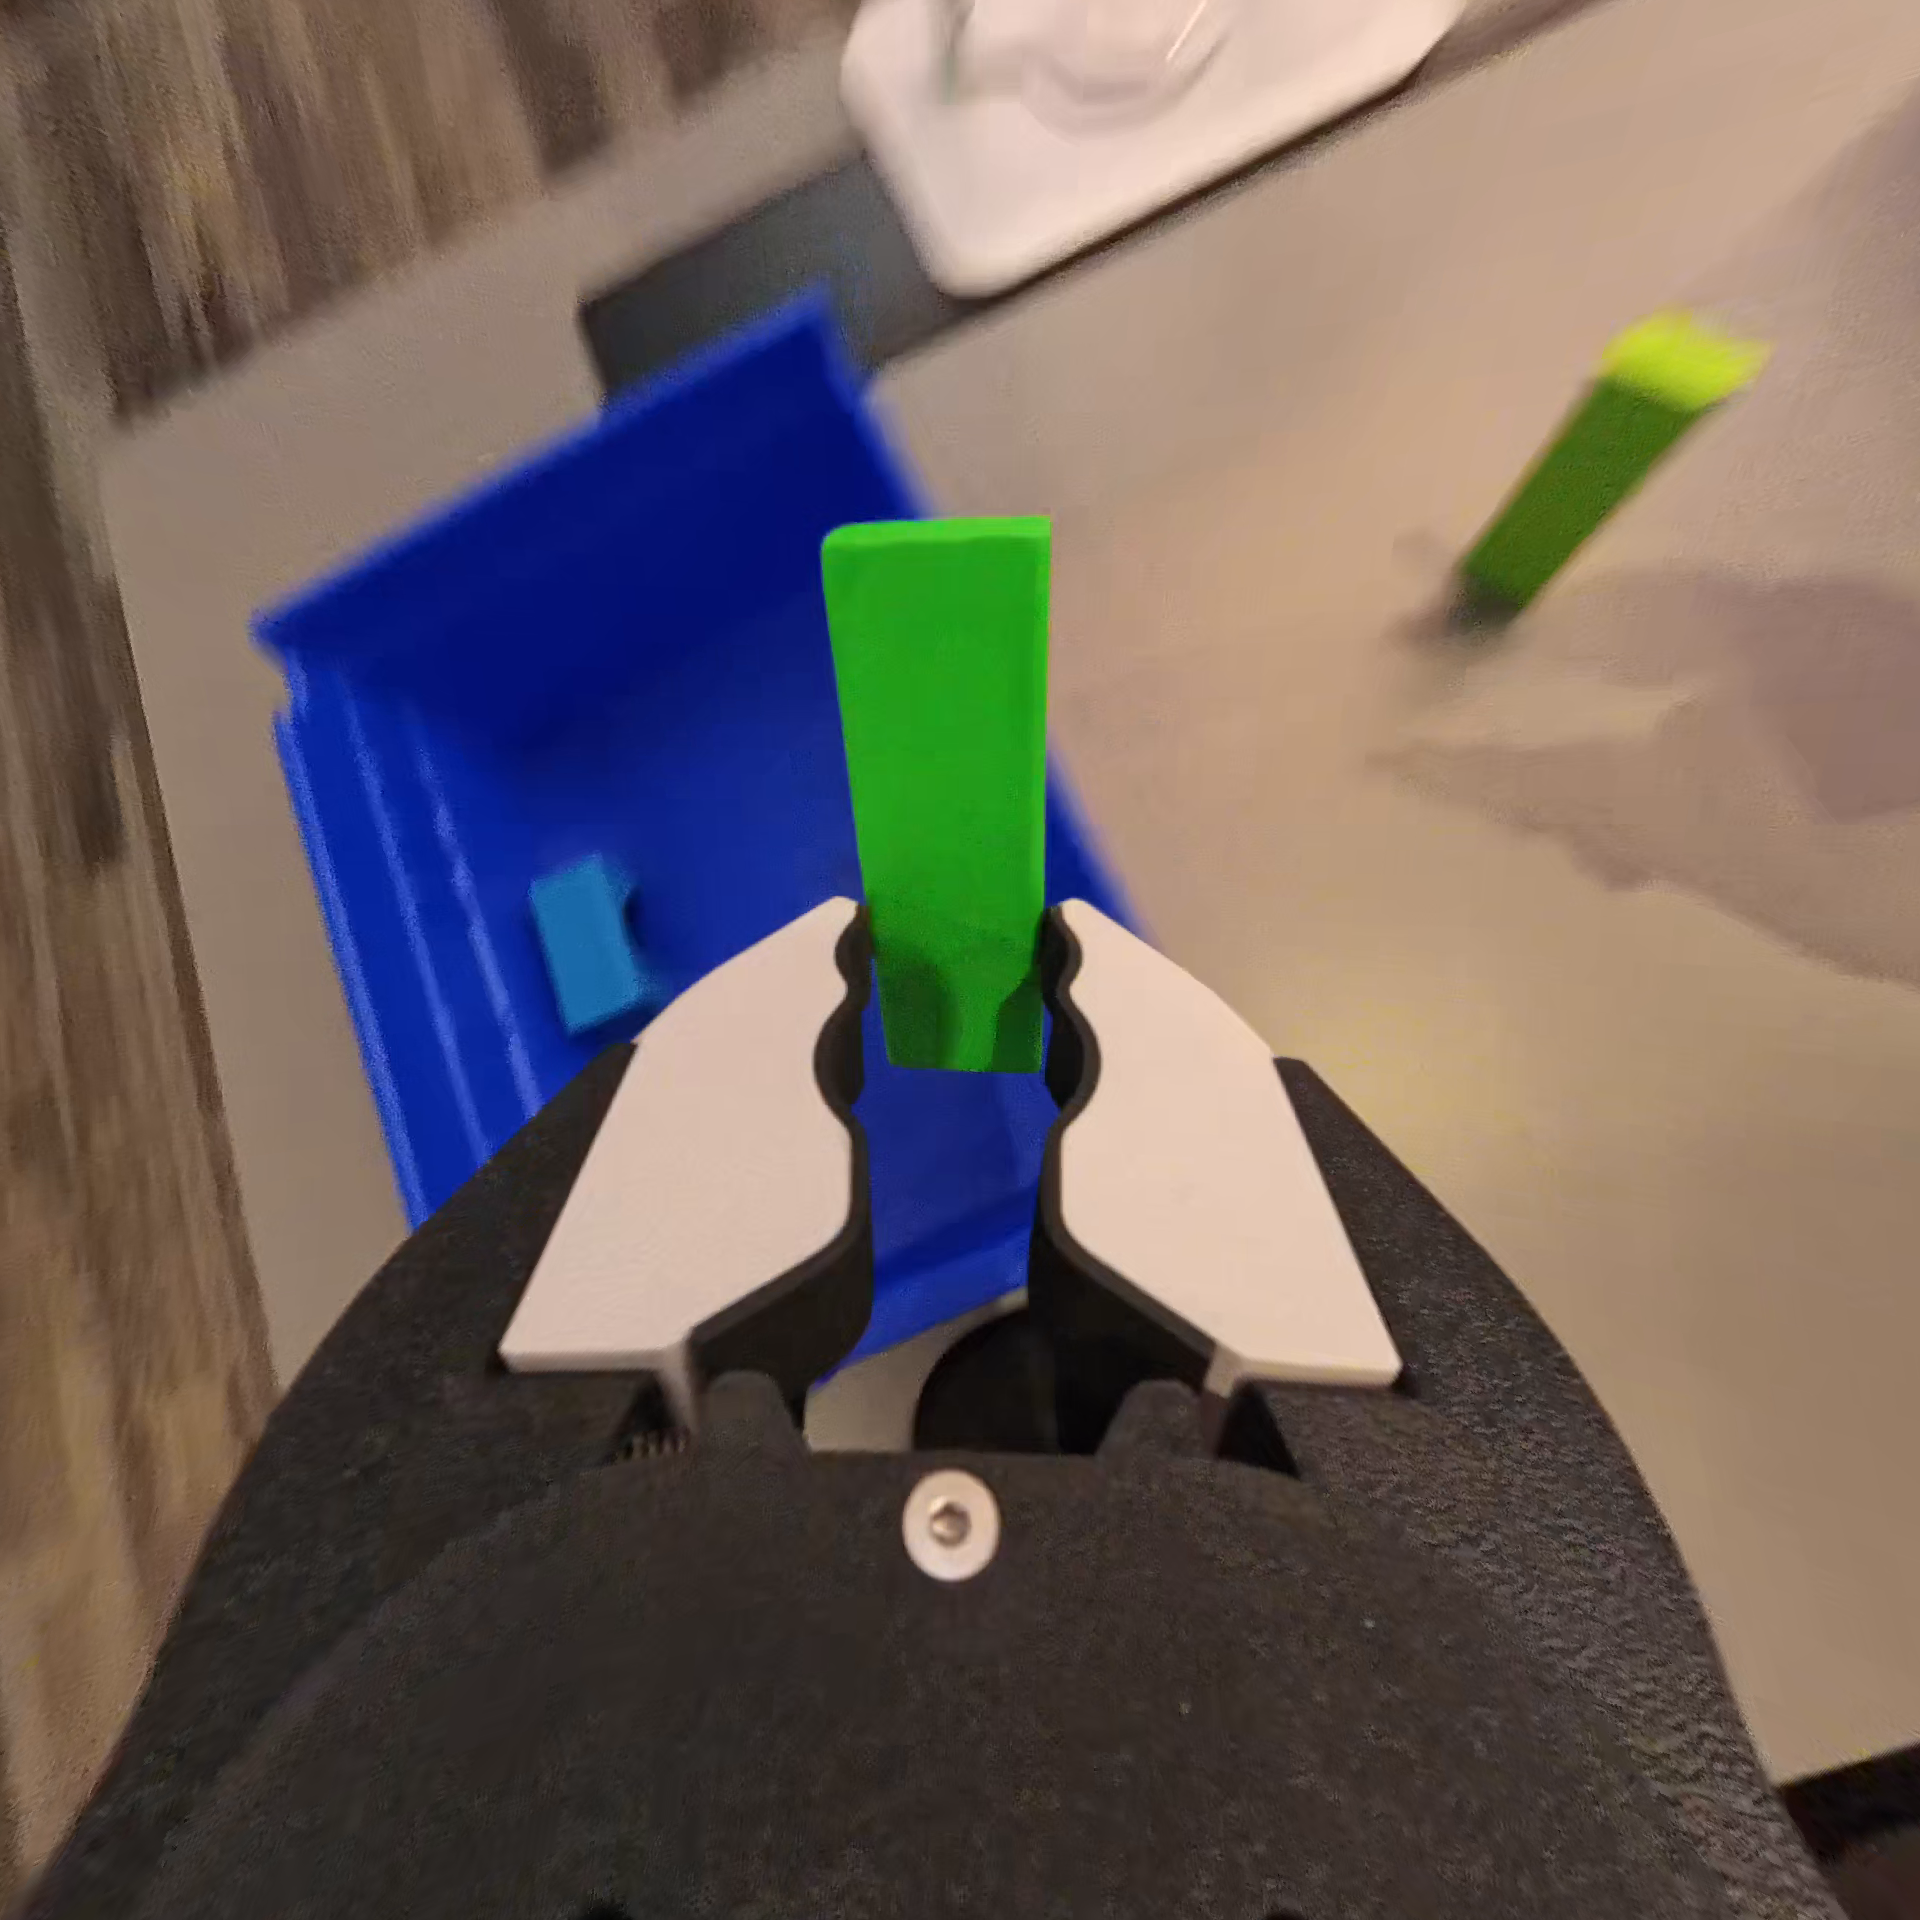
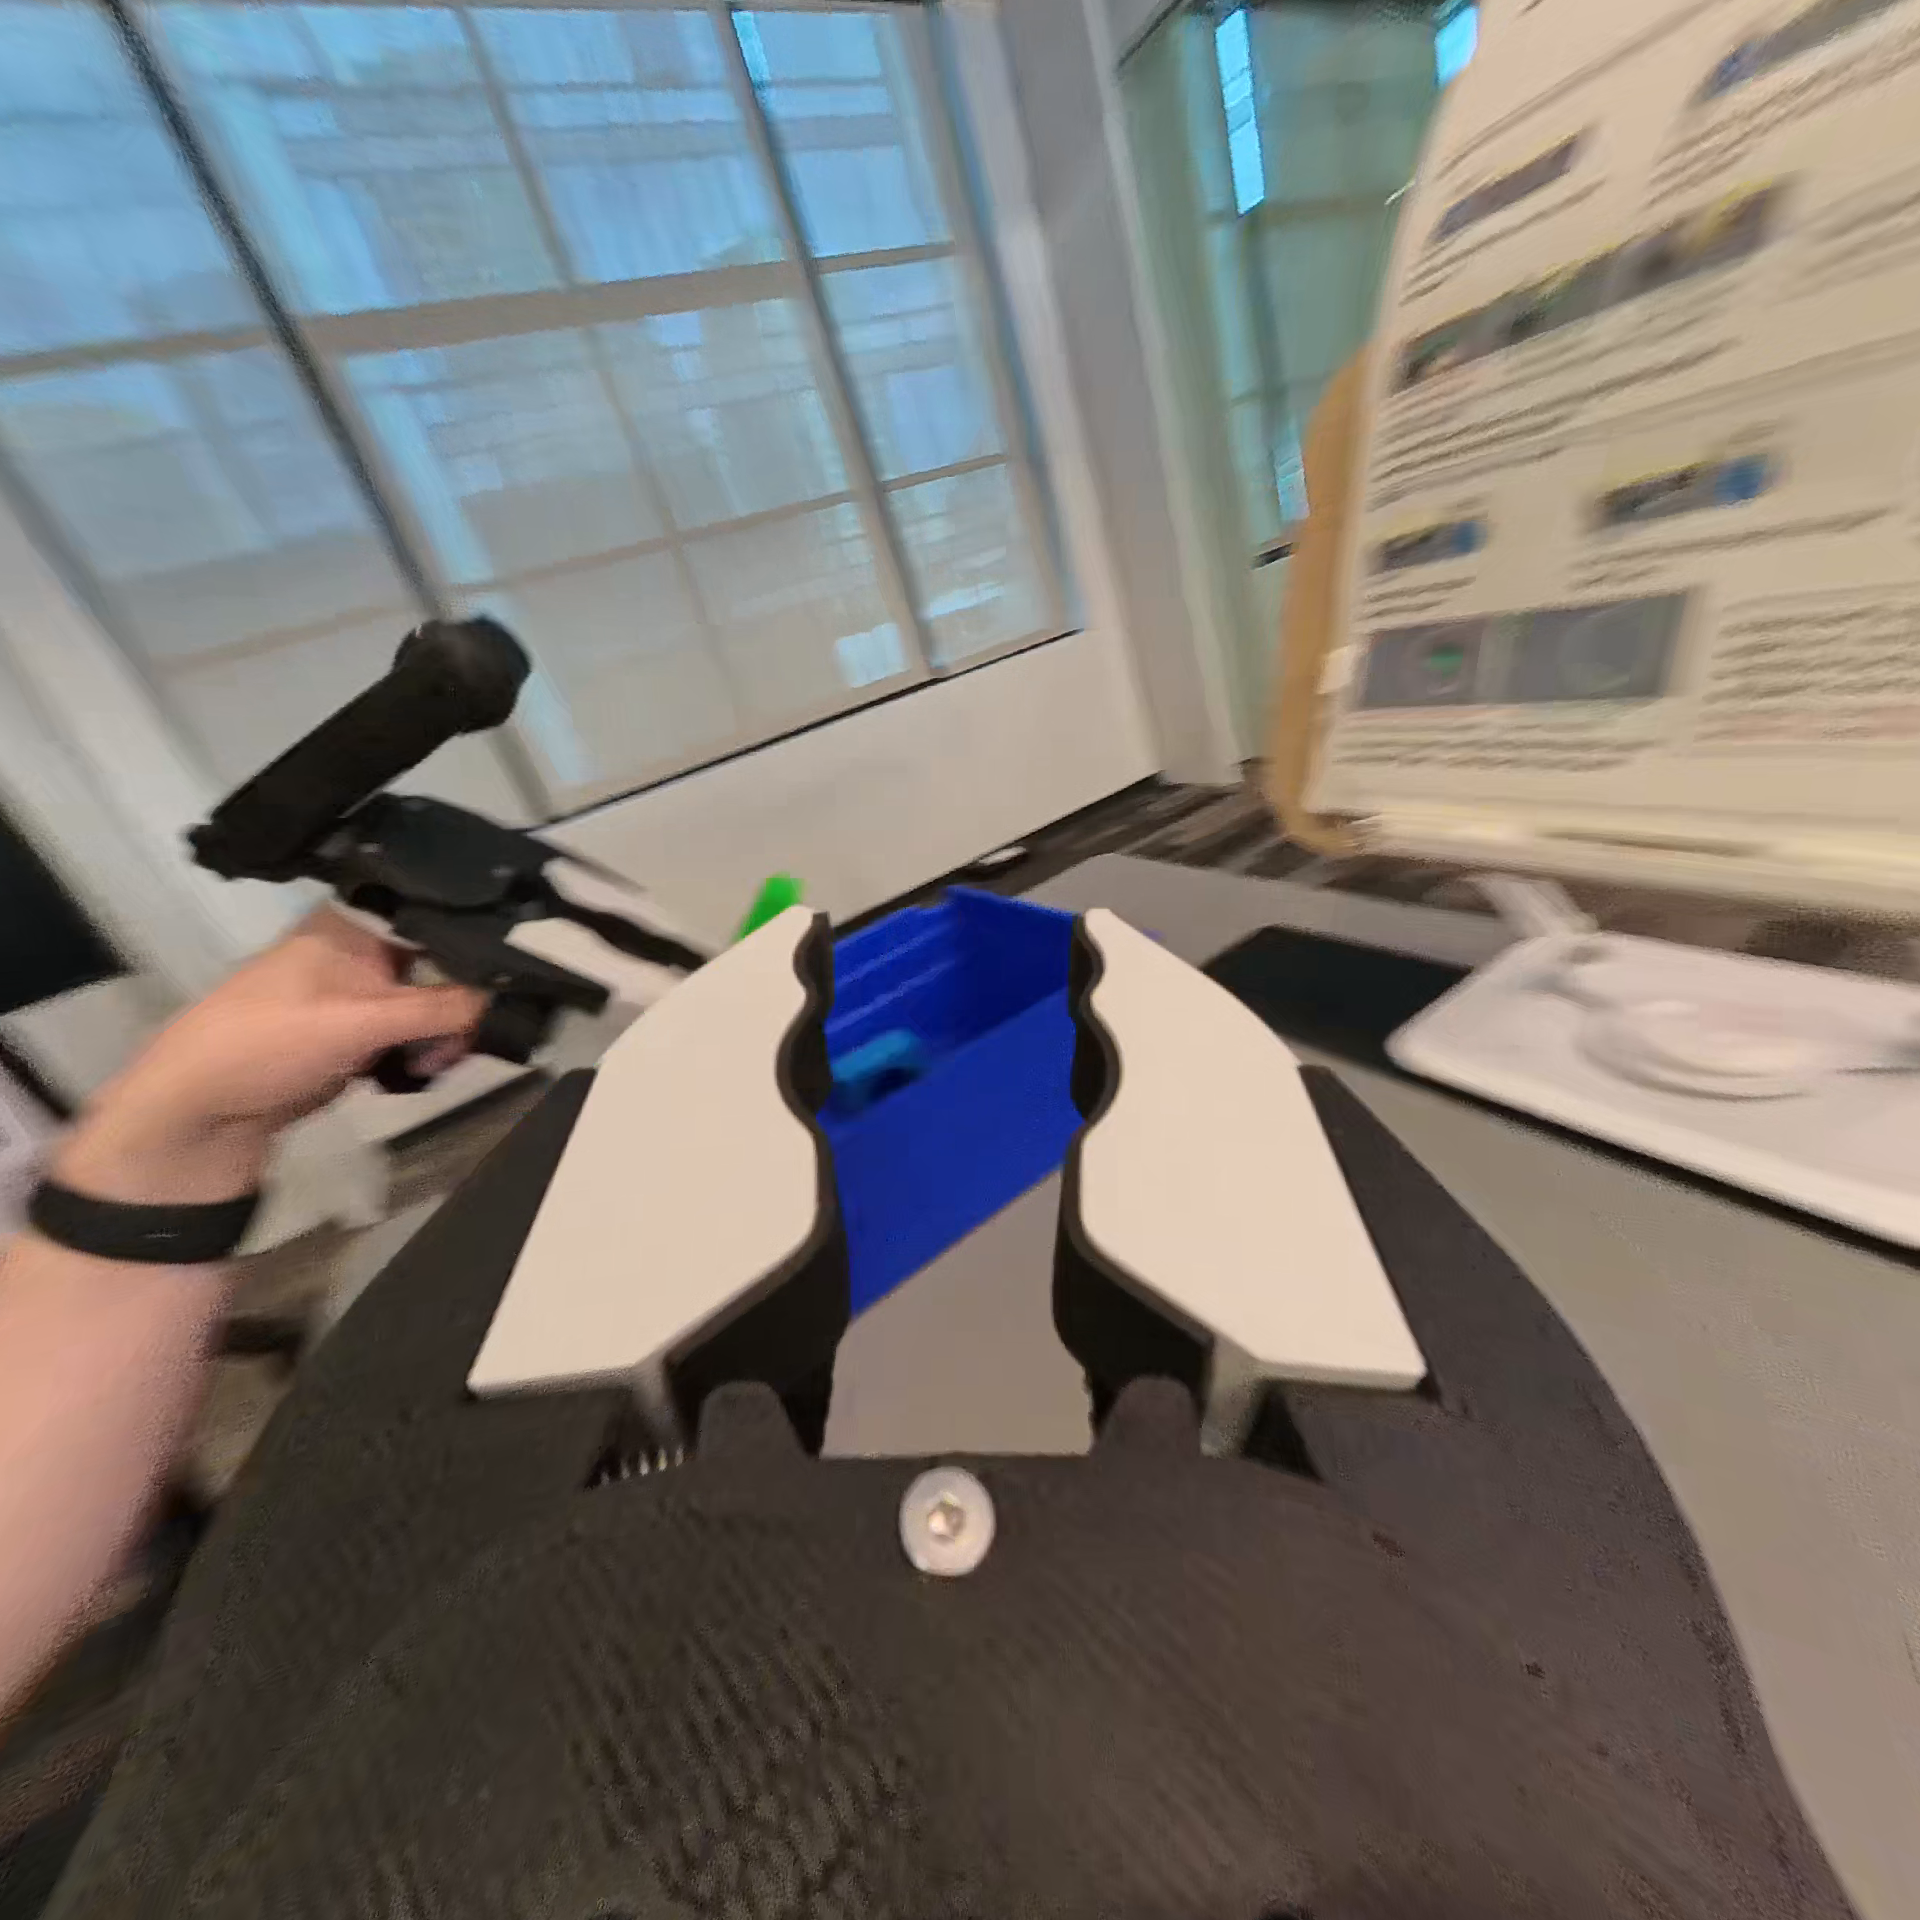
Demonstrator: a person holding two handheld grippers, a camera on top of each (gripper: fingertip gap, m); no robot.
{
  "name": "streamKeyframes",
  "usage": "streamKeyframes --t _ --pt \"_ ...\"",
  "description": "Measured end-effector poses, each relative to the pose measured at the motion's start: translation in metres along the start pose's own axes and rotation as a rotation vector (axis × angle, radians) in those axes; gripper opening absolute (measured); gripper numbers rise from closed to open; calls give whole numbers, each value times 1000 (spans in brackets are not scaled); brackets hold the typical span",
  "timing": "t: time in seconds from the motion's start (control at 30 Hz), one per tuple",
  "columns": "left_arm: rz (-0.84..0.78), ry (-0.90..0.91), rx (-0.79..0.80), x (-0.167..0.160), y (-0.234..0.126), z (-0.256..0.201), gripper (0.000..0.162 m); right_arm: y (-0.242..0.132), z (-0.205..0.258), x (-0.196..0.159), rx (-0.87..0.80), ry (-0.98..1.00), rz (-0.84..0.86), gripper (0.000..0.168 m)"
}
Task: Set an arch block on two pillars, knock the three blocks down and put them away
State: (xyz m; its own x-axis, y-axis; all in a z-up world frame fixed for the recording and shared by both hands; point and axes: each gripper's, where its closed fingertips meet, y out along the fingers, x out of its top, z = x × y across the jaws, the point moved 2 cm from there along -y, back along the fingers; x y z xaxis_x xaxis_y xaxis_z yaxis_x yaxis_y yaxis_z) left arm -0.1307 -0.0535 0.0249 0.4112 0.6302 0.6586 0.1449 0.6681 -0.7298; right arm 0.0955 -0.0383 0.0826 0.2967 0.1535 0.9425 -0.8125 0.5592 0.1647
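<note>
Green block sits clamped between the fingers of the left gripper in the left wrist view, gripped near its lower end, its long axis running straight out ahead of the tool along the fingers, the free end pointing away from the camera. Beneath and ahead of the gripper lies the blue bin, open side up, on the grey table. Inside the bin, left of the fingers, rests a small light-blue block. Well off to the right and ahead stands a second green block, blurred, on the table, its long axis upward and leaning in the frame. A white tray sits farther ahead, past the bin.

In the right wrist view the right gripper holds nothing, its fingers parted with clear space between them. Straight ahead, seen through that gap, is the blue bin with the light-blue block inside. To the left and ahead a hand holds the left gripper, with the tip of the green block showing just beyond the right gripper's left finger. The white tray lies to the right, below a blurred poster board.
</note>
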Motion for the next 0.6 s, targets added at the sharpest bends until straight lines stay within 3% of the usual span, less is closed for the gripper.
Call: streamKeyframes --t 0.17,0.4,0.47,0.5,0.53,0.6 --pt "-192 167 -71 37 -20 -78 31 20 51 -25 281 279 105 44" --pt "-218 268 -116 44 -12 -127 31 27 49 -51 212 245 216 43" --pt "-222 289 -110 44 -9 -130 31 25 48 -52 221 221 228 18" --pt "-234 301 -97 45 -9 -130 31 25 46 -53 218 201 241 18" --pt "-248 309 -87 45 -9 -129 33 23 43 -53 206 180 257 18" --pt "-254 304 -47 45 -11 -122 57 17 29 -43 153 100 269 18"
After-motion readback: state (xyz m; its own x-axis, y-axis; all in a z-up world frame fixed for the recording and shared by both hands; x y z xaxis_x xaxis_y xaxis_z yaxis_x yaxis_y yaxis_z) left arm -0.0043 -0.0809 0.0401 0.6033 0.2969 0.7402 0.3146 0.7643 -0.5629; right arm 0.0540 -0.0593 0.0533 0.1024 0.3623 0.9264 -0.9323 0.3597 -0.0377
